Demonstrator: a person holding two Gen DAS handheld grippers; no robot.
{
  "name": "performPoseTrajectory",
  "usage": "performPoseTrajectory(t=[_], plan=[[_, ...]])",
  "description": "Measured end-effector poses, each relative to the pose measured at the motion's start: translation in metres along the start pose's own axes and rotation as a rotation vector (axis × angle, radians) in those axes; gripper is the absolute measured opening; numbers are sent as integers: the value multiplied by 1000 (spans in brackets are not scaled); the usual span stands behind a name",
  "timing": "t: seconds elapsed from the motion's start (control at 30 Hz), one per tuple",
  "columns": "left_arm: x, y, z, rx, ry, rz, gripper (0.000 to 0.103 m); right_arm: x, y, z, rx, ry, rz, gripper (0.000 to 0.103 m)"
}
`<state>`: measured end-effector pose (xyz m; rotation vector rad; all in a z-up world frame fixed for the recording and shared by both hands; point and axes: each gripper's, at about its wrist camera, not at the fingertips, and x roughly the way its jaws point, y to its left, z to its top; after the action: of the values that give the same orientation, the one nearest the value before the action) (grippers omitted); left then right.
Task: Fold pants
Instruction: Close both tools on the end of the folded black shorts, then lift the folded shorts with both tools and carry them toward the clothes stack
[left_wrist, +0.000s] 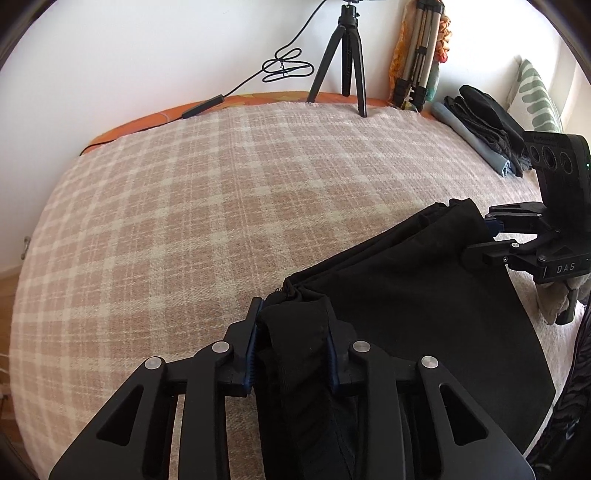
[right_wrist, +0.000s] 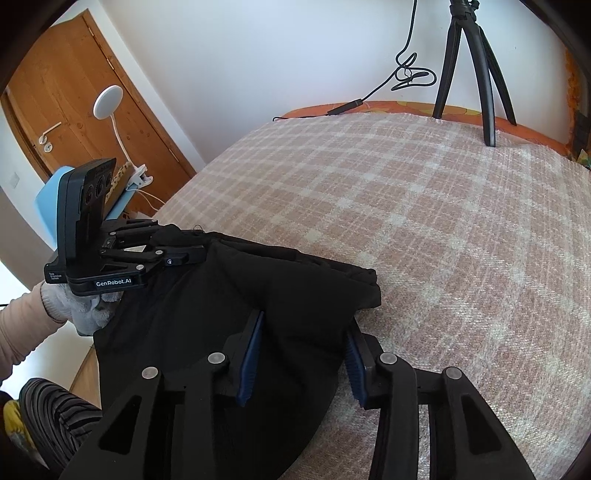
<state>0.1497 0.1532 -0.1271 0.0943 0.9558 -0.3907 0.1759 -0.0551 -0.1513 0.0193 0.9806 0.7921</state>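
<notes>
Black pants (left_wrist: 406, 280) lie folded at the near edge of a bed with a pink and cream checked blanket (left_wrist: 207, 192). My left gripper (left_wrist: 293, 343) is shut on a bunched edge of the pants. My right gripper (right_wrist: 304, 350) is shut on the other end of the pants (right_wrist: 258, 295), and the cloth bulges between its blue pads. Each gripper shows in the other's view: the right one (left_wrist: 484, 236) at the far right, the left one (right_wrist: 181, 254) at the left. The cloth hangs over the bed's near edge.
A black tripod (left_wrist: 343, 59) and a cable (left_wrist: 284, 68) stand at the bed's far edge by the white wall. A stack of folded dark clothes (left_wrist: 484, 125) and a pillow (left_wrist: 535, 99) lie at the far right. A wooden door (right_wrist: 85, 122) and a lamp (right_wrist: 109, 98) are to the left.
</notes>
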Motion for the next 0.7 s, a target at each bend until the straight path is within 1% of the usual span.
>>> performPoseTrajectory(t=[0.03, 0.17, 0.27, 0.33, 0.4, 0.47, 0.6, 0.7], plan=[[0, 0, 0, -4, -5, 0, 26, 1, 0, 0, 4, -2, 0, 42], [-3, -1, -3, -28, -25, 1, 24, 3, 3, 0, 10, 3, -3, 21], [-8, -3, -5, -40, -36, 6, 23, 2, 5, -1, 13, 1, -14, 16], [-11, -4, -5, -40, -42, 1, 22, 2, 7, 0, 11, 1, -12, 15], [-10, -6, -5, -31, -41, 17, 22, 4, 5, 1, 16, 13, -8, 17], [-8, -6, -4, -39, -37, 17, 22, 4, 3, 1, 38, 7, -8, 17], [-21, -6, -3, -65, -80, 14, 22, -1, 16, 1, -7, -12, -54, 11], [-35, -11, -5, -61, -114, 26, 21, -10, 26, 2, -36, -41, -89, 10]])
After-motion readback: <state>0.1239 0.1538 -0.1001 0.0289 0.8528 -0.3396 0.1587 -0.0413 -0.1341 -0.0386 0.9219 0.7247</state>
